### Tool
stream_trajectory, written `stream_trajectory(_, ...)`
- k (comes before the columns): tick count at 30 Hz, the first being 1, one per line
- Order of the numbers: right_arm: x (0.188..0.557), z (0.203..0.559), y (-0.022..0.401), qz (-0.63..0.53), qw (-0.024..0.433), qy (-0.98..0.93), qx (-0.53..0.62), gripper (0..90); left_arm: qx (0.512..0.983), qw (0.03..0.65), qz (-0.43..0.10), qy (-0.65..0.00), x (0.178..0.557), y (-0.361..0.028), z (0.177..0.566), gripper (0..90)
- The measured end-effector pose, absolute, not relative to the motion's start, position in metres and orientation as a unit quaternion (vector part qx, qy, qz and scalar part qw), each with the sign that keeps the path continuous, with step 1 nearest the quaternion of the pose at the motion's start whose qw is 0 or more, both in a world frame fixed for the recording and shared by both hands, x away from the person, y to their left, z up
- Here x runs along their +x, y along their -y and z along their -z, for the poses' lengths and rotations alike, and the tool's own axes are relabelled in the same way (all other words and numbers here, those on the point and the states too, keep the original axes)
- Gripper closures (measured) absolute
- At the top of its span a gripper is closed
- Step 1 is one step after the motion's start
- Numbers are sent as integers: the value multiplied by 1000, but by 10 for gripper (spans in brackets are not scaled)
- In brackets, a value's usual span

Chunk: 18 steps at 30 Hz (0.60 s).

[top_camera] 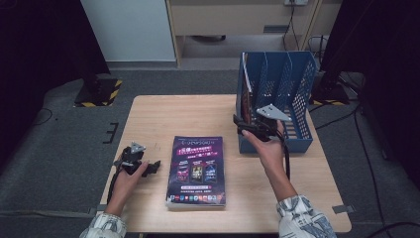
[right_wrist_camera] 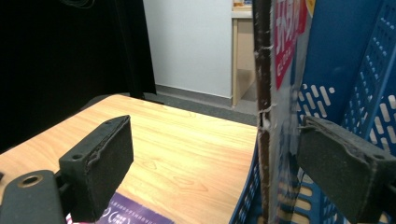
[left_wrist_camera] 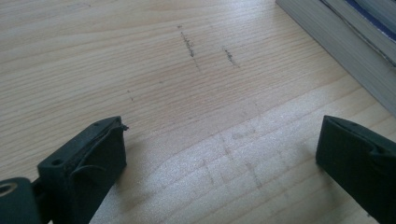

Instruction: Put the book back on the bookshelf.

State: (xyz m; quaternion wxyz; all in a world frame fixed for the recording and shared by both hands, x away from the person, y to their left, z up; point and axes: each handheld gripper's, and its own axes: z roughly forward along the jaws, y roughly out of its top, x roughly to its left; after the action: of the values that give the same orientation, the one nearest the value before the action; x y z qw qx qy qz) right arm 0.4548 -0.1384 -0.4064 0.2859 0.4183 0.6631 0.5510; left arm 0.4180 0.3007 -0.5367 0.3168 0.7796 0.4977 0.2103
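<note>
1. In the blue file rack (top_camera: pixel 297 94), leftmost slot: magazine (right_wrist_camera: pixel 280 70), upright, spine toward the right gripper (top_camera: pixel 247 126).
2. Right gripper: jaws wide, straddling that spine, not pressing.
3. Left gripper (top_camera: pixel 148 168): wide, empty, on table (top_camera: pixel 198 114), beside the flat book stack (top_camera: pixel 196 171).

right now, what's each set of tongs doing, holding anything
Left tongs: open, empty, low over the table.
Right tongs: open, holding nothing; the upright book in the blue rack stands between its jaws, ungripped.
</note>
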Motion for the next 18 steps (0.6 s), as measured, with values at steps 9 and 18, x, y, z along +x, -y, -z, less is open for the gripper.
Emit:
stream_trajectory(9,437,417,135,-561,268,-675,398,81,779,322,-215,-493,416,-297,534,45)
stream_trajectory(18,425,430,129,-555,259,-690,387,99,777,339,-211,-486,411,-291,526,53)
